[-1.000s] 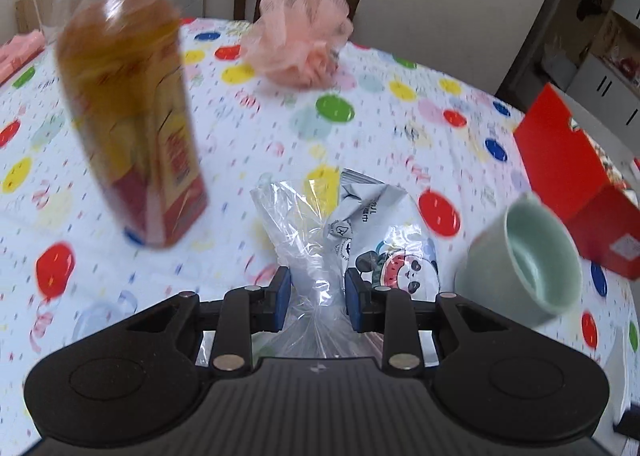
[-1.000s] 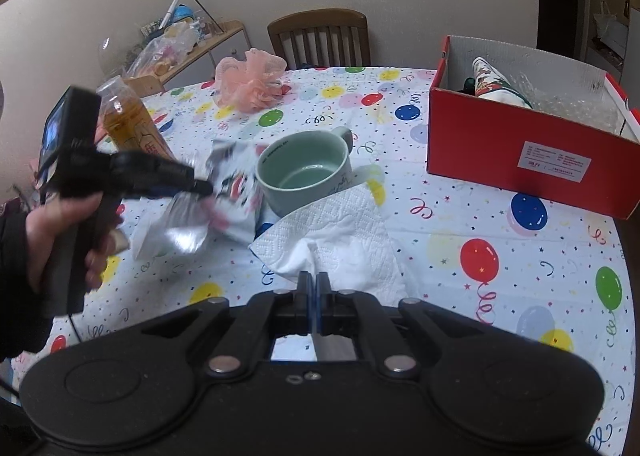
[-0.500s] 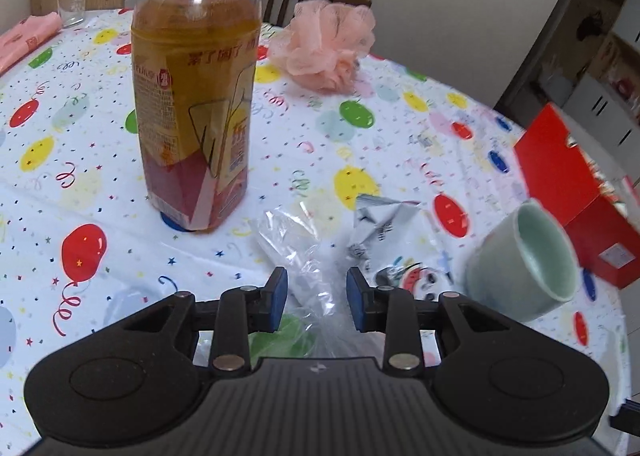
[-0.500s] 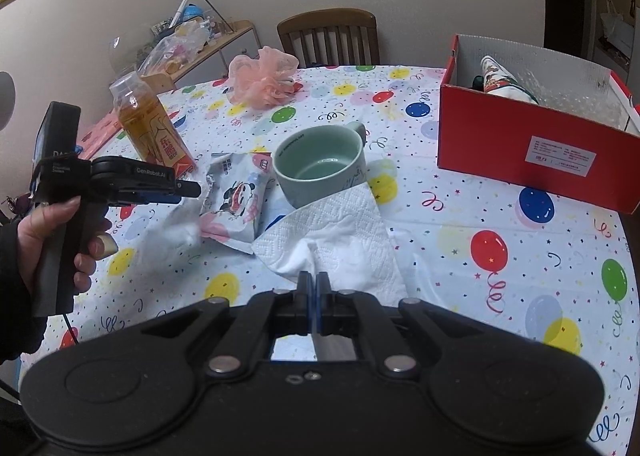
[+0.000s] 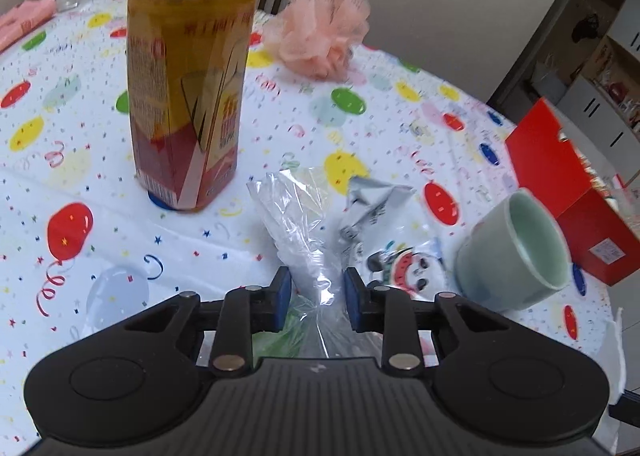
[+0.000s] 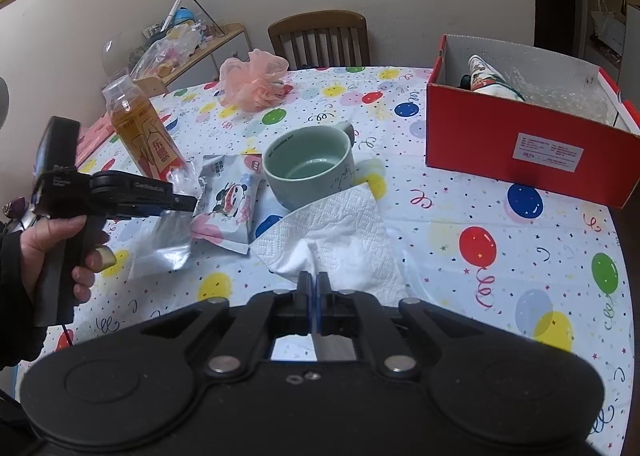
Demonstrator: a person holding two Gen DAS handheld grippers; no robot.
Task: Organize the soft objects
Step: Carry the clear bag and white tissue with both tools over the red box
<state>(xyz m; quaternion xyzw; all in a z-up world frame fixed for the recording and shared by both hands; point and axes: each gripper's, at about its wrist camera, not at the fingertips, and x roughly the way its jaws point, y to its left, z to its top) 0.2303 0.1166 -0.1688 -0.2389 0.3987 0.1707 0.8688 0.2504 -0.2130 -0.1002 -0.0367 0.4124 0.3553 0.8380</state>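
Left fingers (image 5: 316, 298): closing at this moment, with the gathered neck of a clear plastic bag (image 5: 300, 224) standing between them; the pads look just beside the film, and I cannot tell whether they press it yet.
Right fingers (image 6: 313, 288): shut tight together with nothing visibly caught between them, hovering over the near edge of a white paper napkin (image 6: 332, 232).
Clear plastic bag: rises from between the left fingers and fans out ahead of them; in the right wrist view it hangs below the left tips, its lower end near the surface (image 6: 460, 192).
Snack packet (image 6: 228, 200): panda print, flat on the surface just right of the left fingers, touching or overlapping the bag's edge.
Napkin: spread directly ahead of the right fingers, its far corner against the green mug (image 6: 310, 168).
Pink mesh pouf (image 6: 254, 78): well beyond both pairs of fingers, at the far side near the chair.
Red box (image 6: 520, 140): far to the right of the right fingers, open-topped, already holding a printed item and some clear wrap.
Tea bottle (image 5: 188, 72): upright ahead and left of the left fingers; hard, so likely not part of the job.
Done so far: judging by the box contents, a couple of soft things seem stowed.
Left to do: the bag, packet, napkin and pouf all lie outside the box, so most of the sorting appears to remain.
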